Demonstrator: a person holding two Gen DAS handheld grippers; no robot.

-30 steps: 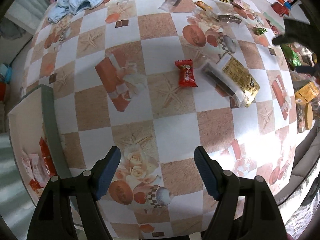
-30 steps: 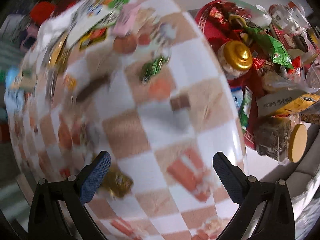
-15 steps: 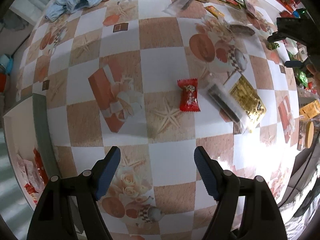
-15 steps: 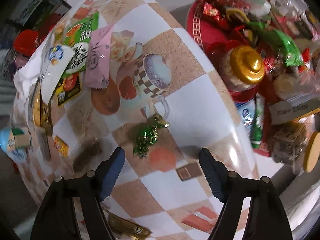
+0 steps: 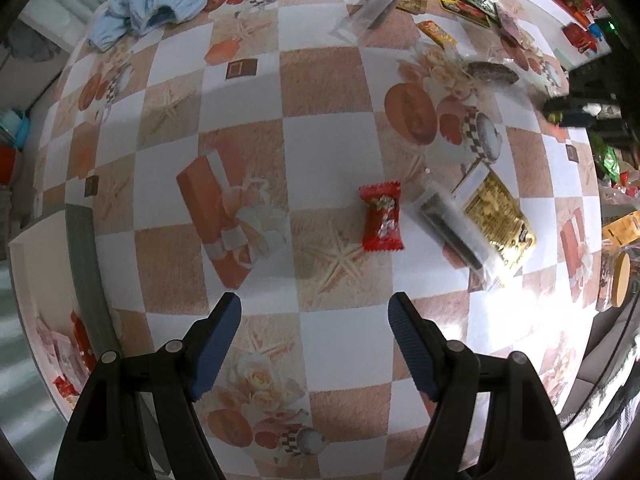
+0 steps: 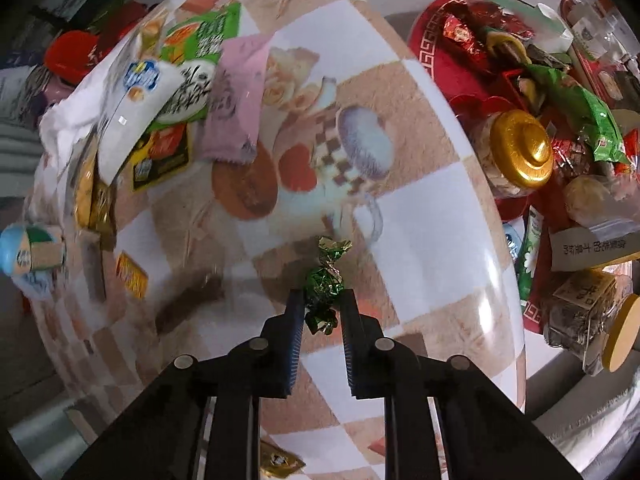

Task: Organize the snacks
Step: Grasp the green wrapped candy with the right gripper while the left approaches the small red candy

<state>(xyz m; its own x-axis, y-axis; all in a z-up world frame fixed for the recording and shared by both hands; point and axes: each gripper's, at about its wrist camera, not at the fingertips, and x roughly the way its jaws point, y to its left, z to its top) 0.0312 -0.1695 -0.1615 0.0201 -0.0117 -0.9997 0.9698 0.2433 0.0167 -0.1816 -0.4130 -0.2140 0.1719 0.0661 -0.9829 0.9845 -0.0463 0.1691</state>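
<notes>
Right tongs (image 6: 320, 300) pinched narrow on a small candy in crinkled green foil (image 6: 323, 286), twisted ends poking out above and below the ribbed blue pads (image 6: 295, 332), candy low over the glossy checkered oilcloth surface (image 6: 420, 240) printed with teacups and starfish. Off to the right, a red round tray with a gold fret border (image 6: 430, 52) heaped with wrapped sweets, plus a clear jar with a domed gold lid (image 6: 518, 152). To the left, a loose pile of flat packets, among them a matte pink sachet (image 6: 234, 96) and a green-and-white pouch (image 6: 200, 40). Left tongs (image 5: 316, 312) spread wide, holding nothing, hovering above the same surface. Ahead of them, a shiny red pillow-shaped candy wrapper (image 5: 381, 216) lying flat, just beside a clear sleeve with a dark bar inside (image 5: 452, 232) that overlaps a gold foil packet (image 5: 498, 216). Crumpled pale blue cloth (image 5: 156, 4) at the far edge. White open box with a grey-green rim (image 5: 82, 264) at left, red and pink packets inside.
</notes>
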